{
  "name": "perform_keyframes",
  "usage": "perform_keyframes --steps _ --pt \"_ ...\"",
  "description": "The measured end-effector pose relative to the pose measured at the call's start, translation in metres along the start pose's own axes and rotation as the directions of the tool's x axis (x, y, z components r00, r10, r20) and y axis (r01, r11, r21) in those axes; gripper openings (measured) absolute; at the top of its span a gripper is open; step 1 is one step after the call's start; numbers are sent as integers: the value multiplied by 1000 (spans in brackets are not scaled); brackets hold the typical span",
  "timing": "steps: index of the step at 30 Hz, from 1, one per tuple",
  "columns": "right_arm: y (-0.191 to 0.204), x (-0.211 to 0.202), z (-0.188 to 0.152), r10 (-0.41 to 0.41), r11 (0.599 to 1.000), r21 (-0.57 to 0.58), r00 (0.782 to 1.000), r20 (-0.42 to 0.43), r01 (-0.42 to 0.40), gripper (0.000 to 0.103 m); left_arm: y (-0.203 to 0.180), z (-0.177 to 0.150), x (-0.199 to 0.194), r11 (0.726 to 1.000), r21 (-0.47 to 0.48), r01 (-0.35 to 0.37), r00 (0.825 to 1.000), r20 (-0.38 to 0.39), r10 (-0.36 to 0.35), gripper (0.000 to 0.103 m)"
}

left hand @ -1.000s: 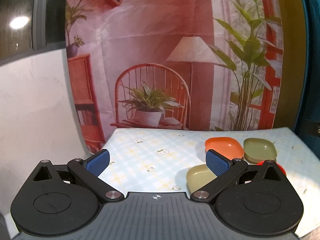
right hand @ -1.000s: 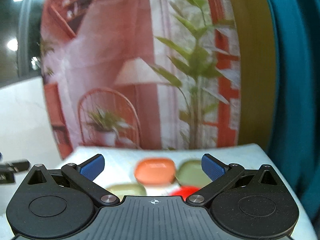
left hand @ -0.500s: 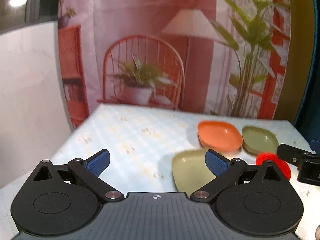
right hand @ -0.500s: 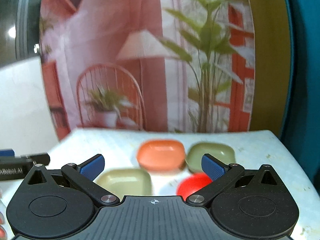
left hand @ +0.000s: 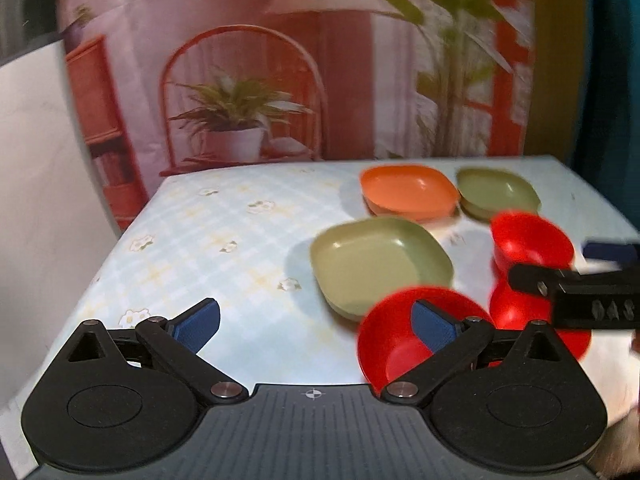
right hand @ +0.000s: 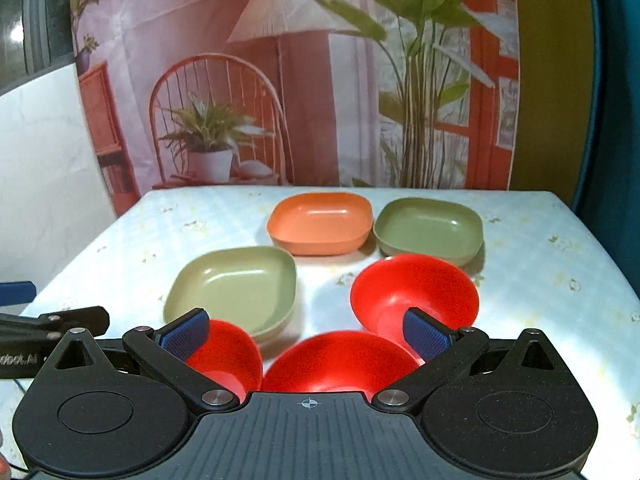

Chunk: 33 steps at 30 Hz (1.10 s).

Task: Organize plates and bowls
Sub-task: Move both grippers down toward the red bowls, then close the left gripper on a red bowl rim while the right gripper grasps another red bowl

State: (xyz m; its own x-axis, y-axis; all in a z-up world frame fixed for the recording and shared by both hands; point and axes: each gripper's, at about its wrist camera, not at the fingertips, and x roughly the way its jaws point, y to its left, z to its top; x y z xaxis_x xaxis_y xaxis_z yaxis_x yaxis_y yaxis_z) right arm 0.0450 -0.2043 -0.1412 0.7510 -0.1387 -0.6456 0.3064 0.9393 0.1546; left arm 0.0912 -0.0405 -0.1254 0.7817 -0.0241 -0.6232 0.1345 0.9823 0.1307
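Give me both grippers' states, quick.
Left gripper: open, holding nothing.
Right gripper: open, holding nothing.

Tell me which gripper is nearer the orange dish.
Hard to call; probably right. The right gripper faces the orange dish nearly straight ahead, past the red bowls. The left gripper sits off to its left, the dish up-right.

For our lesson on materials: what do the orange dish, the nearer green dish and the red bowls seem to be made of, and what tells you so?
Orange dish: probably matte plastic, with even colour, rounded moulded corners and a soft sheen.
Nearer green dish: likely the same plastic, with dull highlights on its floor.
Red bowls: probably glossier plastic, with thin walls and saturated colour. Glazed ceramic cannot be ruled out.
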Motion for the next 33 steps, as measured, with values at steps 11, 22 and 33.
perform_keyframes --steps 11,22,33 --pt "2 1 -3 9 1000 -26 1000 -25 -10 101 -7 -9 -4 1000 15 23 999 -43 -22 103" --pt "8 1 -3 24 998 -54 999 -35 -25 92 12 -8 10 993 -107 47 995 -78 -56 98" --pt "9 10 -8 58 996 -62 996 -62 -62 71 15 -9 49 974 -173 144 972 -159 -172 45"
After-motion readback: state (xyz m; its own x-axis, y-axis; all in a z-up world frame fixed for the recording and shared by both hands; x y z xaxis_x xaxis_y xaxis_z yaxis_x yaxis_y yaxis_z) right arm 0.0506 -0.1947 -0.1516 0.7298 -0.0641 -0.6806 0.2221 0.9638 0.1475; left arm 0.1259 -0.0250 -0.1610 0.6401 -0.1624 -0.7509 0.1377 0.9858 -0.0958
